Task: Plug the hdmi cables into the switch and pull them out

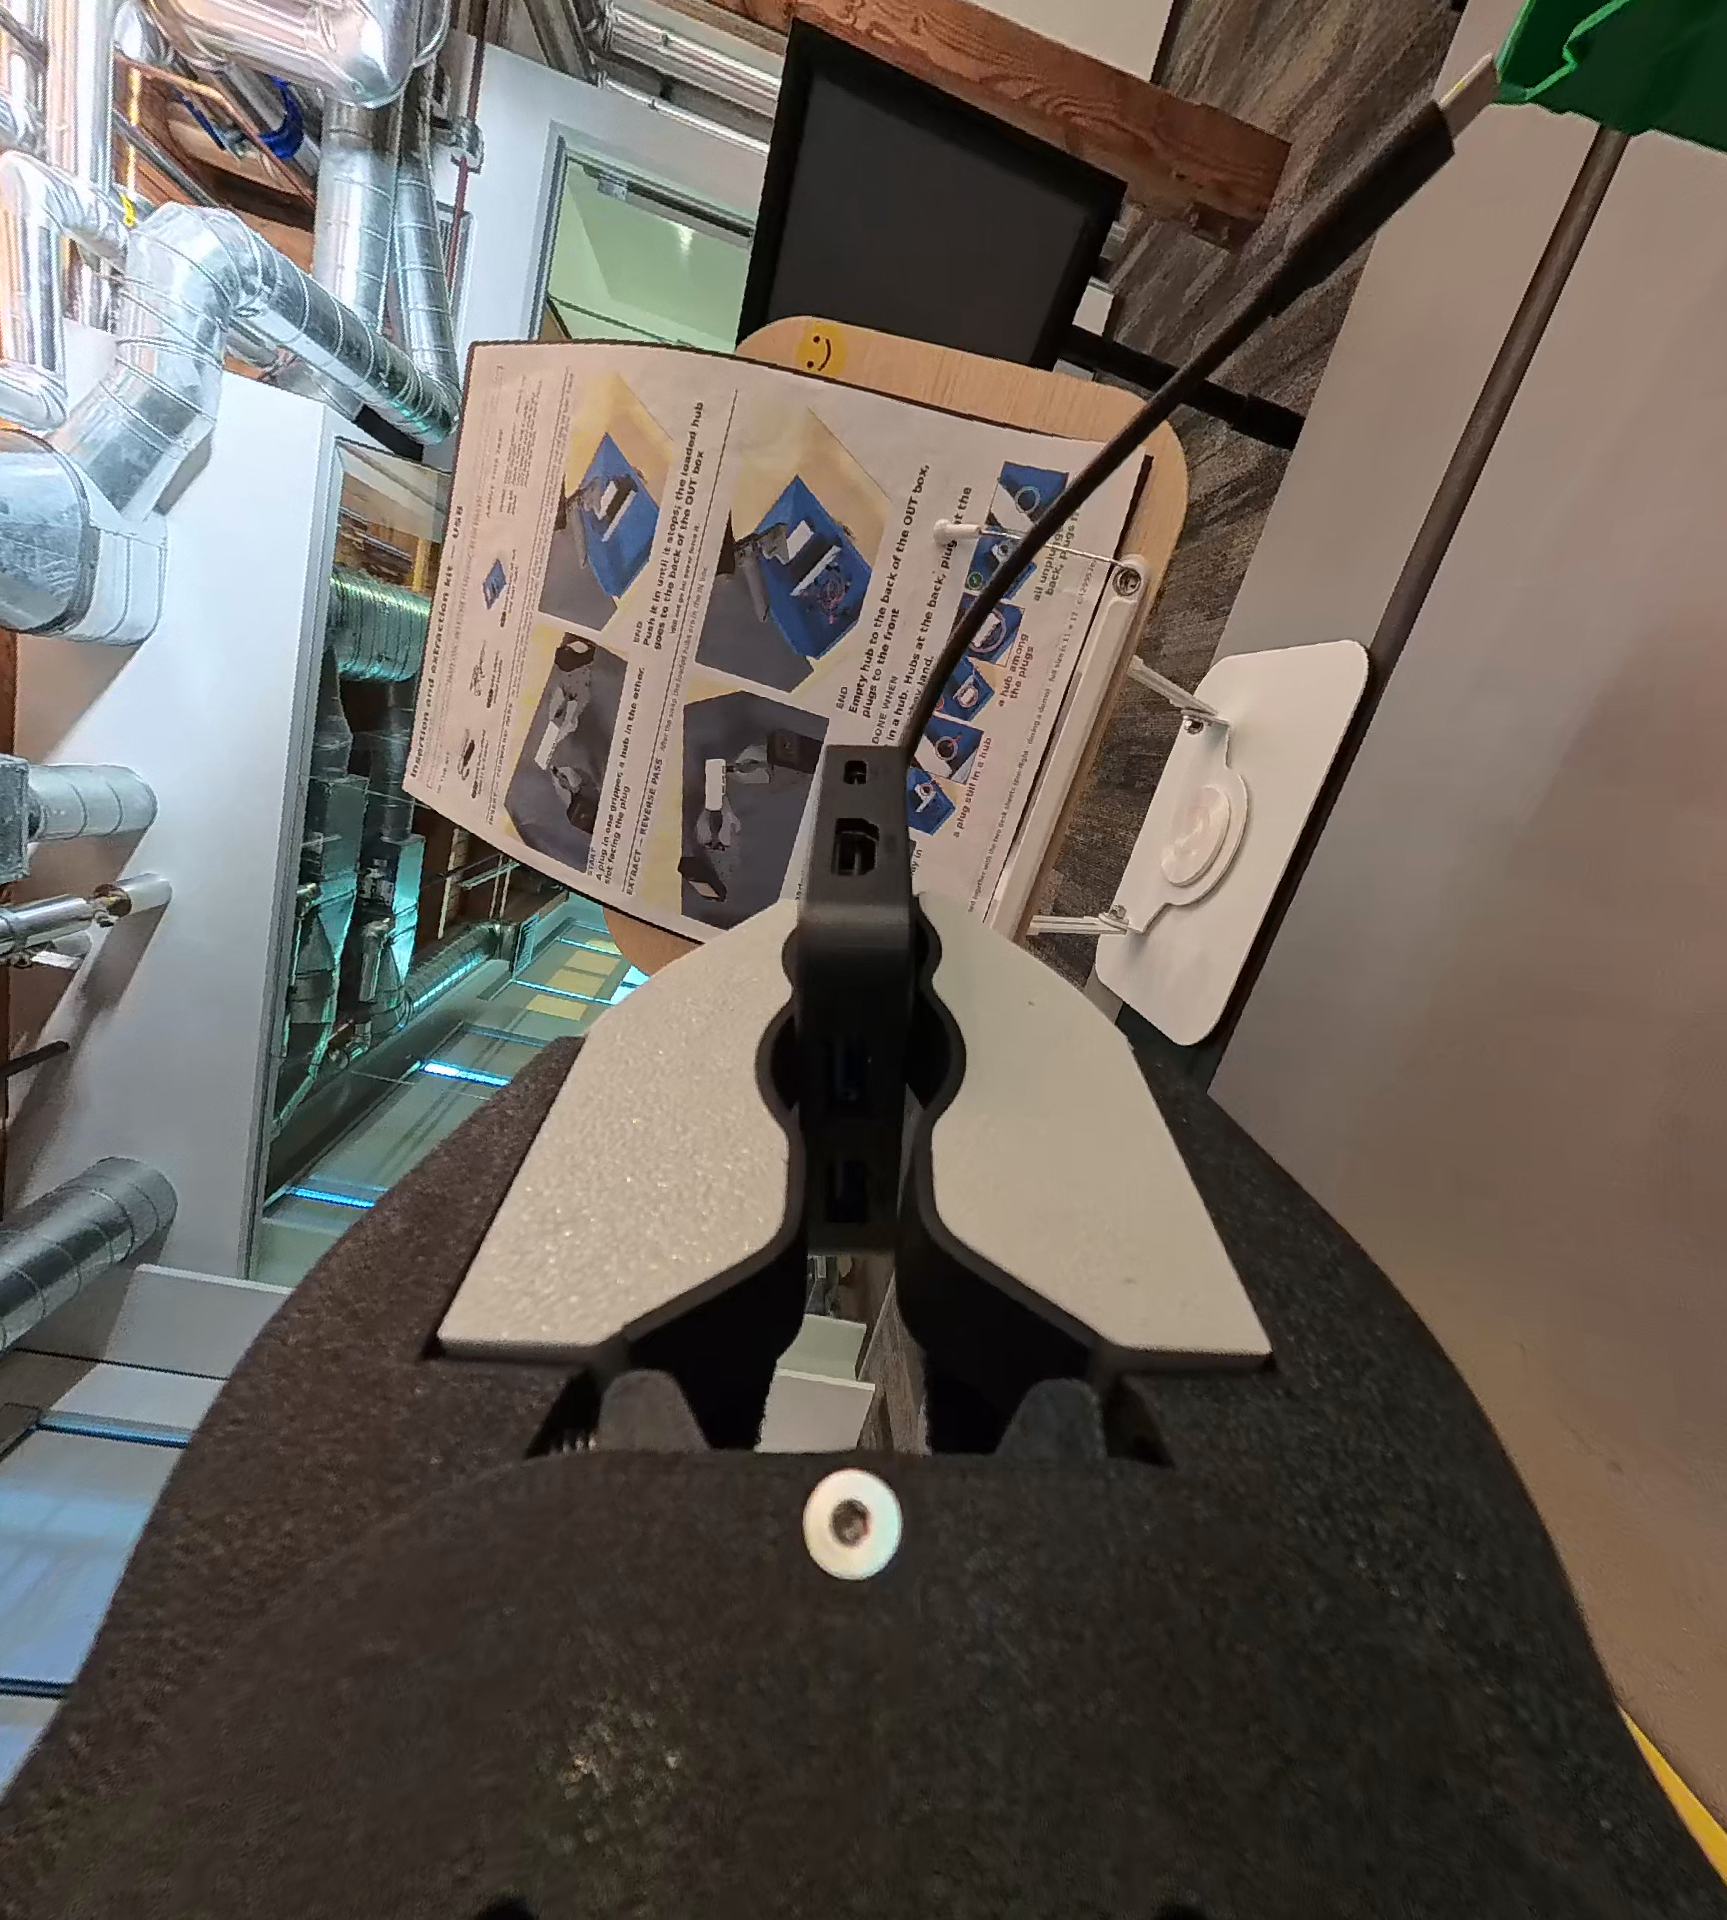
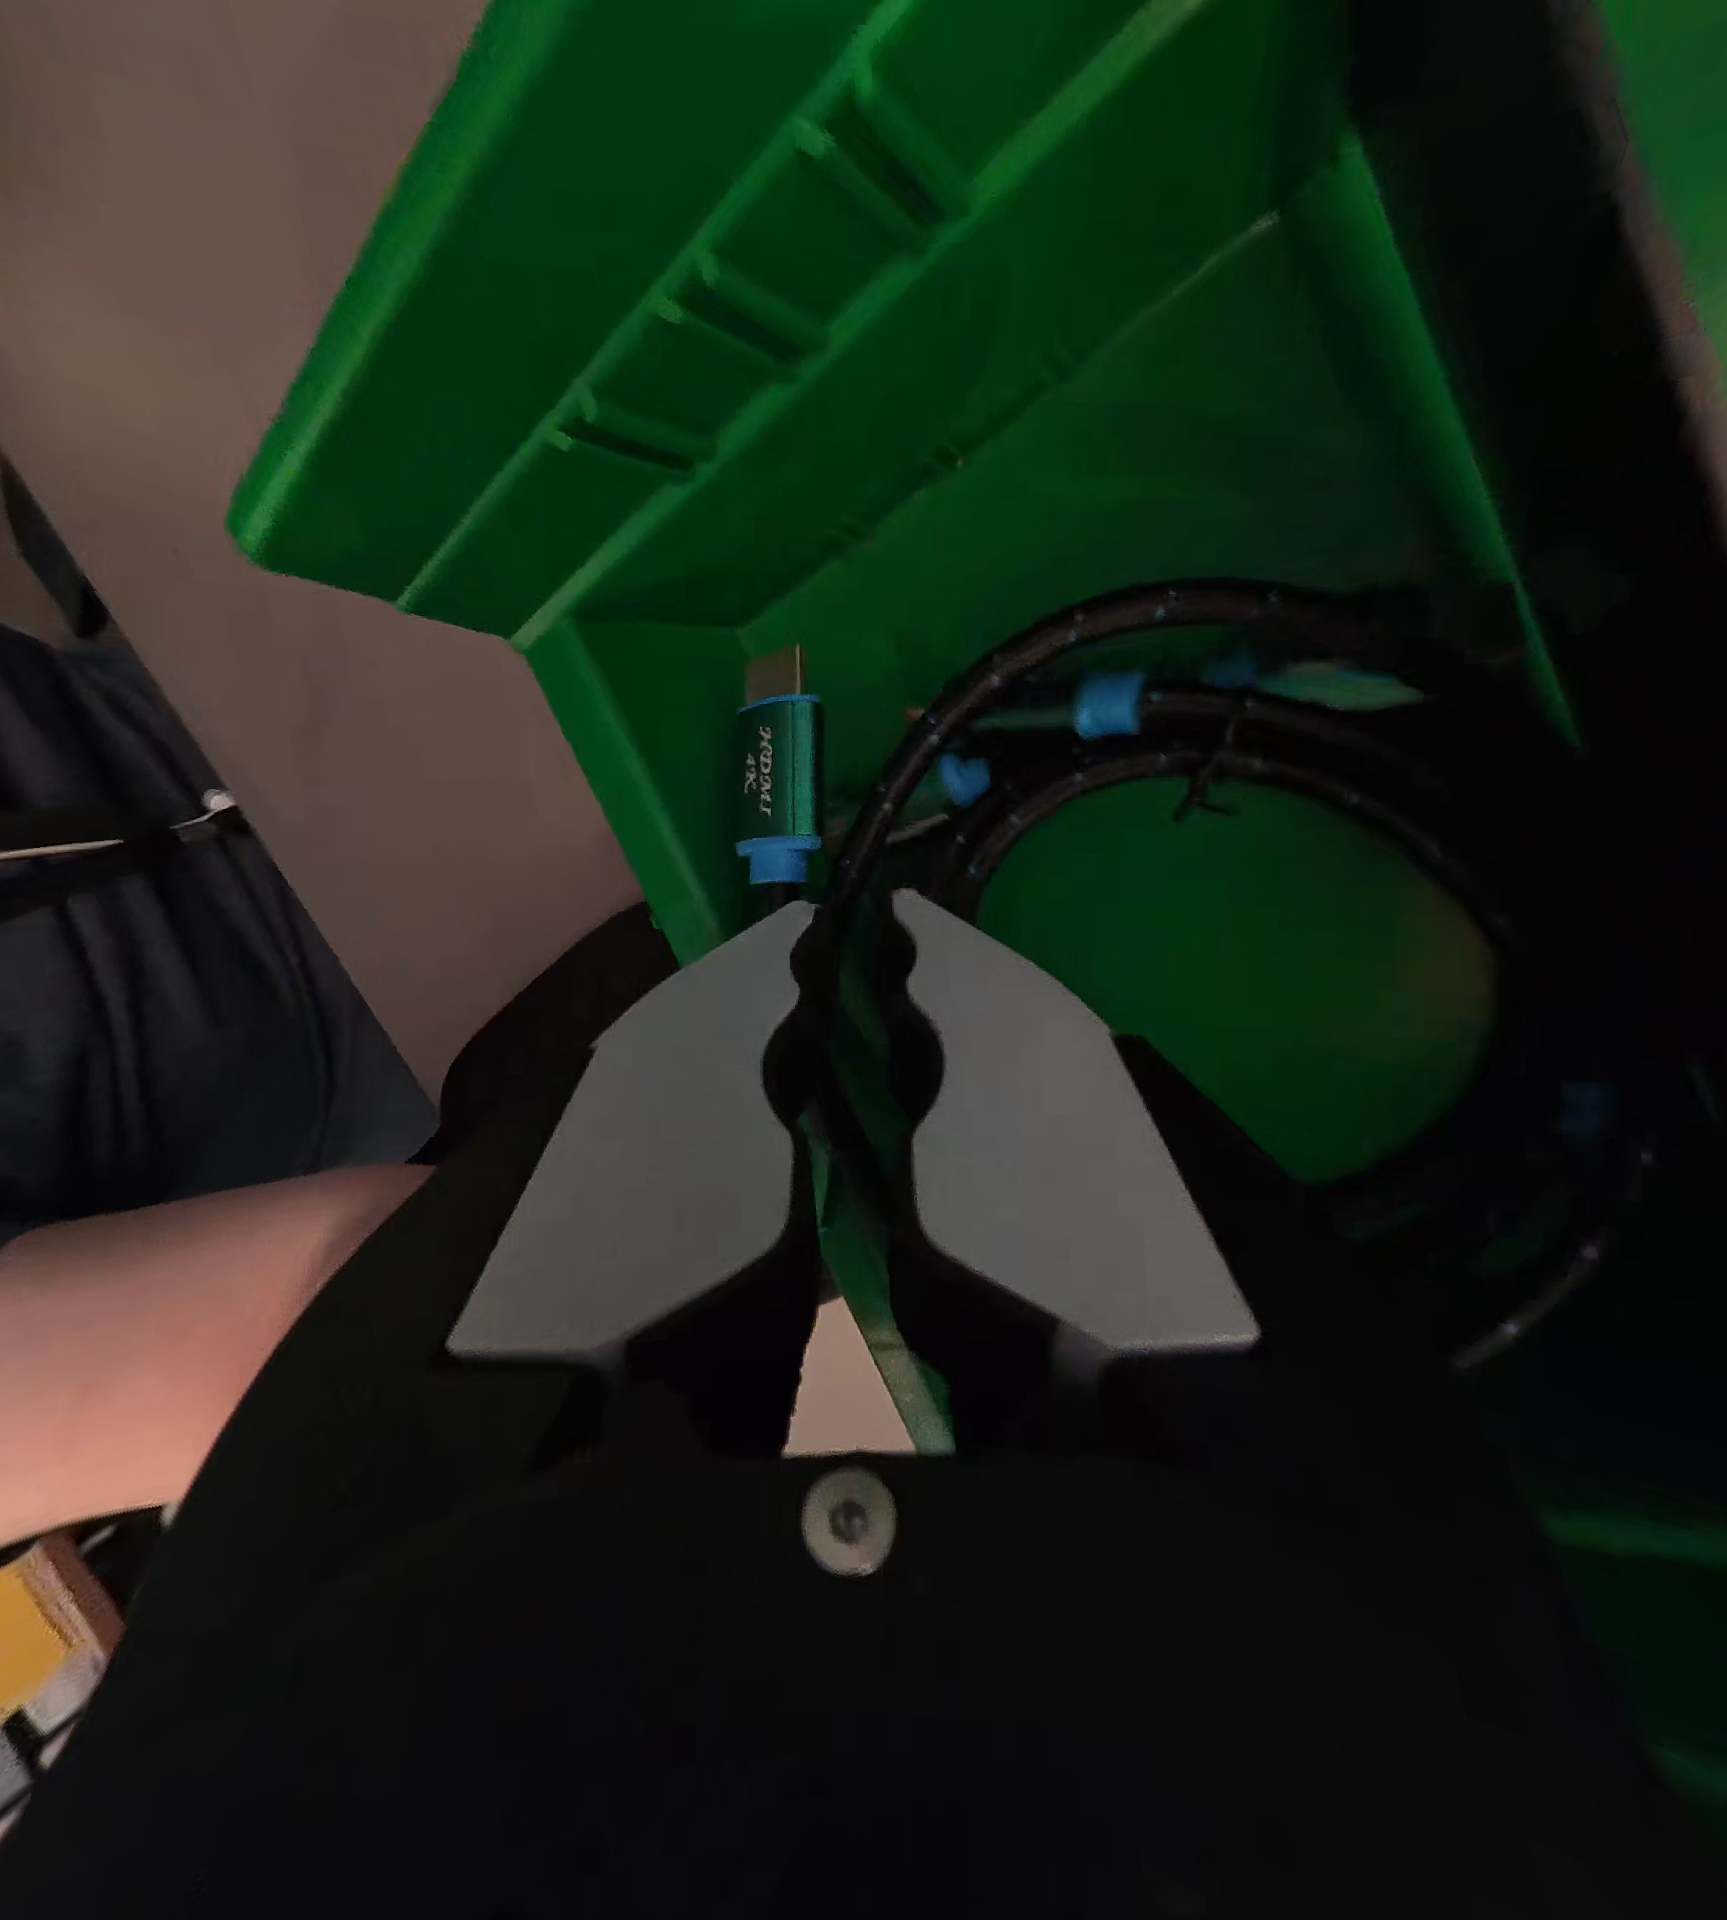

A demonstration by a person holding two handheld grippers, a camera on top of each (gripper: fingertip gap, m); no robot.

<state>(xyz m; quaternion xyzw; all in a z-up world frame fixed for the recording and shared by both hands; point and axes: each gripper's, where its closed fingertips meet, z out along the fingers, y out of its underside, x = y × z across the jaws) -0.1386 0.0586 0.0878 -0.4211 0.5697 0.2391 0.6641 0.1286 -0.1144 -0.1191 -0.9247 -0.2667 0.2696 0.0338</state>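
Between left tongs [image 1: 854, 940]: switch [image 1: 859, 883]

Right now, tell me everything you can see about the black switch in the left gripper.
The switch is a slim black box, matte plastic by its look, standing edge-on and clamped between the fingers of the left gripper. Its facing edge shows several ports, all empty: a small slot, a wider one, and two blue-lined ones lower down. A thin black cable rises from its far end toward the green bin.

An industrial-style lab or workshop. Bare silver ducts [image 1: 163, 343] run along timber framing, and a printed instruction sheet [image 1: 734, 644] stands propped up. A green plastic bin [image 2: 838, 343] holds coiled cables [image 2: 1202, 727]
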